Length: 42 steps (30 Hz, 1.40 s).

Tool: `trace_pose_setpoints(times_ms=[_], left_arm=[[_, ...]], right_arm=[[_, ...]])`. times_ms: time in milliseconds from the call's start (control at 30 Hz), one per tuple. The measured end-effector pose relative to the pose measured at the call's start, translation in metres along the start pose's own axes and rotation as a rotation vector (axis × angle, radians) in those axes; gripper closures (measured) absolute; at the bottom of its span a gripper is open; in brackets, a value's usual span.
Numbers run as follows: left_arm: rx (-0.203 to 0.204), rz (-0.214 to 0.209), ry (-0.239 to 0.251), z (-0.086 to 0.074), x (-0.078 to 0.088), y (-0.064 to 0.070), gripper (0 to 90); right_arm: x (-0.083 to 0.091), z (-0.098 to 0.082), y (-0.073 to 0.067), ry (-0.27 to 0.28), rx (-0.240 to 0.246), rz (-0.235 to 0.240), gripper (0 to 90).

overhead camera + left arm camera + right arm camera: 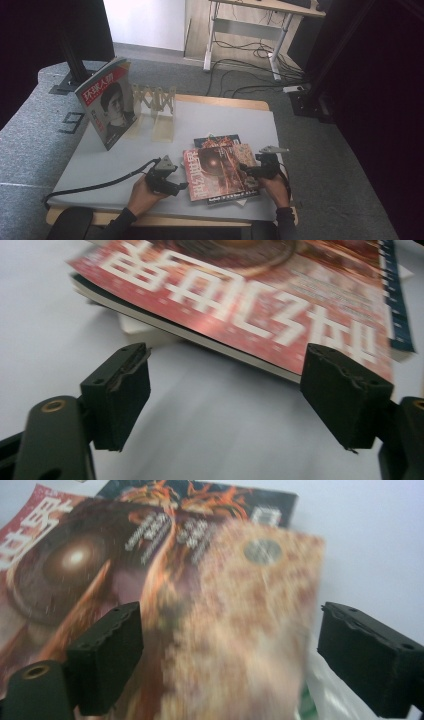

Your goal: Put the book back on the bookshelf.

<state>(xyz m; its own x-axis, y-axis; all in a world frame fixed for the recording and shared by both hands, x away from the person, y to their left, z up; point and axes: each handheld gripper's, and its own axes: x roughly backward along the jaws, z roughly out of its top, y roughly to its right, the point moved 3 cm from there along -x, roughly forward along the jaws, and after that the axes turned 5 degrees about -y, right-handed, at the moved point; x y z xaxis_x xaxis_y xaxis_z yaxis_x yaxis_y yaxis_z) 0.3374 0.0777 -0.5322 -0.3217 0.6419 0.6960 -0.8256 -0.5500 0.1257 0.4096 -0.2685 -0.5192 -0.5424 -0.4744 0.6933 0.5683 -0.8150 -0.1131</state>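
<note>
A grey table (100, 155) carries a stack of magazines (220, 170) near its front edge, right of centre. At the stack's nine o'clock the left gripper (181, 187) stands spread with nothing between its pads; at three o'clock the right gripper (246, 171) is spread too, its pads clear of the top red magazine (100, 580).

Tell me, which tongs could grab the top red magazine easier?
Probably the left tongs. They stand open right at the red magazine's edge, which juts out clear of the table. The right tongs, open too, hover above the cover, not around an edge.
</note>
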Motion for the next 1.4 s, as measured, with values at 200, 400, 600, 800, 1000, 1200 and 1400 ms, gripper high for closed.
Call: trace_pose_setpoints(times_ms=[200, 400, 600, 800, 1000, 1200, 1400], left_arm=[[-0.003, -0.029, 0.006, -0.007, -0.002, 0.016, 17.2], [-0.018, -0.017, 0.0, -0.012, -0.006, 0.025, 17.2], [-0.019, -0.038, 0.012, -0.015, -0.005, 0.032, 17.2], [-0.017, -0.081, 0.023, -0.016, -0.006, 0.036, 17.5], [-0.028, -0.094, 0.019, -0.015, -0.007, 0.038, 18.0], [-0.065, -0.022, -0.024, -0.013, -0.013, 0.041, 21.2], [-0.068, 0.006, -0.029, -0.012, -0.012, 0.038, 20.6]], right_arm=[[-0.025, 0.025, 0.001, -0.021, 0.028, 0.017, 8.9], [-0.044, 0.039, 0.005, -0.041, 0.043, 0.019, 8.7], [-0.054, 0.049, 0.007, -0.047, 0.059, 0.017, 8.7], [-0.061, 0.054, 0.006, -0.067, 0.054, 0.029, 9.5], [-0.061, 0.053, 0.006, -0.067, 0.053, 0.031, 10.2], [-0.061, 0.053, 0.005, -0.071, 0.058, 0.022, 10.2], [-0.058, 0.05, 0.007, -0.074, 0.053, 0.012, 10.2]])
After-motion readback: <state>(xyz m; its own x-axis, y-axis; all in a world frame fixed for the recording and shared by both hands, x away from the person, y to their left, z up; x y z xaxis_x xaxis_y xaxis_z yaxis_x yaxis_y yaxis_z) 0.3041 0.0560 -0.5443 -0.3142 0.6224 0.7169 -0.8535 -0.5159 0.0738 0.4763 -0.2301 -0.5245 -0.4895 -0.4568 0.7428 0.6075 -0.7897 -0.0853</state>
